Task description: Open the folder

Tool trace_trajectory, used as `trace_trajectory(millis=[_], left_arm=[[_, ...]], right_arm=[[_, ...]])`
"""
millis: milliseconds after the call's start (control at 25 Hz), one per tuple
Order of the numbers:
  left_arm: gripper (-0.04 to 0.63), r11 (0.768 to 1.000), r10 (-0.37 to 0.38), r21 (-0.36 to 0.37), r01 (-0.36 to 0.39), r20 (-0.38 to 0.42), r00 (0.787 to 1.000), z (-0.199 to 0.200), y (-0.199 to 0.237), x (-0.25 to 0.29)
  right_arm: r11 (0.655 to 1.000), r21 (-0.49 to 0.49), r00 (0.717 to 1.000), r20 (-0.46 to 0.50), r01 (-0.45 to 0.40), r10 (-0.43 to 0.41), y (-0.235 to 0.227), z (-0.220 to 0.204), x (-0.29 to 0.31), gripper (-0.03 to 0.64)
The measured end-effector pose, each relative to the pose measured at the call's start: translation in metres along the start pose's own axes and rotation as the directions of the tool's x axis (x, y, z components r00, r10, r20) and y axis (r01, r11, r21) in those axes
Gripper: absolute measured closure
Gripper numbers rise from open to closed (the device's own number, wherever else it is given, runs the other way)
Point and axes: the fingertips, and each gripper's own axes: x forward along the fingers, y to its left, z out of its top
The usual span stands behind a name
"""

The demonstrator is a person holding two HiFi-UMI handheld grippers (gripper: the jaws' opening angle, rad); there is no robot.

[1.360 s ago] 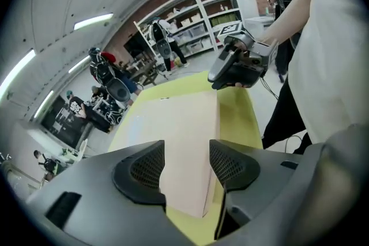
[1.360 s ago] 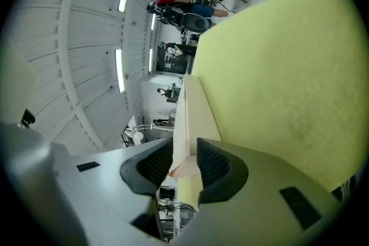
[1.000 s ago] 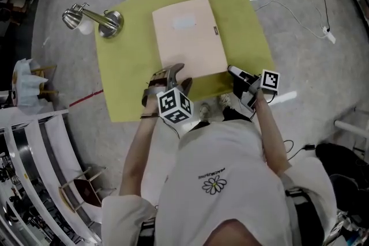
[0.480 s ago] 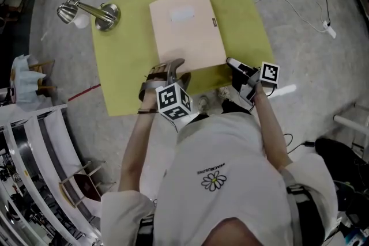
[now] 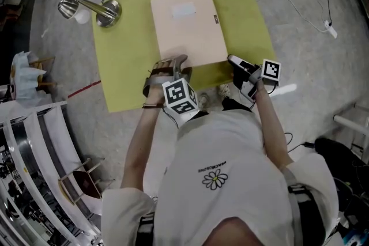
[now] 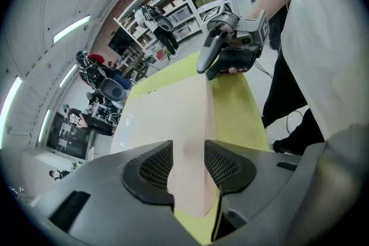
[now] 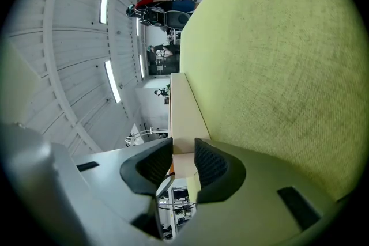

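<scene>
A closed beige folder [image 5: 189,26] lies flat on a yellow-green mat [image 5: 124,60]. My left gripper [image 5: 173,65] points down at the folder's near-left corner. In the left gripper view its jaws [image 6: 189,165] are closing around the folder's near edge [image 6: 167,112], and I see no squeeze. My right gripper [image 5: 233,60] lies nearly level at the near-right corner. In the right gripper view its pads [image 7: 183,161] sit against both sides of the folder's edge [image 7: 183,115] as the jaws ease apart. The right gripper [image 6: 230,49] also shows across the folder in the left gripper view.
A metal desk lamp [image 5: 92,8] lies at the mat's far-left corner. Cables [image 5: 311,14] run over the floor to the right. White shelving [image 5: 34,158] and a small chair [image 5: 81,184] stand at the left near the person.
The left gripper has crept forward onto the folder's near-left corner and rolled a little. The right gripper stays at the near-right corner. The folder lies as before.
</scene>
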Motion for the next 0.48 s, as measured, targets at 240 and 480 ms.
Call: trace_trajectory(millis=[240,480], left_arm=[[0.485,0.999,-0.022,-0.033,0.023,0.021,1.000,0.001,-0.001,-0.004],[0.513,0.989,0.147,0.003,-0.147,0.010,0.989,0.003,0.002,-0.011]], right_arm=[[1.000,0.016,1.000,-0.001,0.004,-0.004,-0.001,0.000,0.000,0.515],[1.000,-0.003,1.000,0.000,0.015,-0.015,-0.001,0.001,-0.001,0.512]])
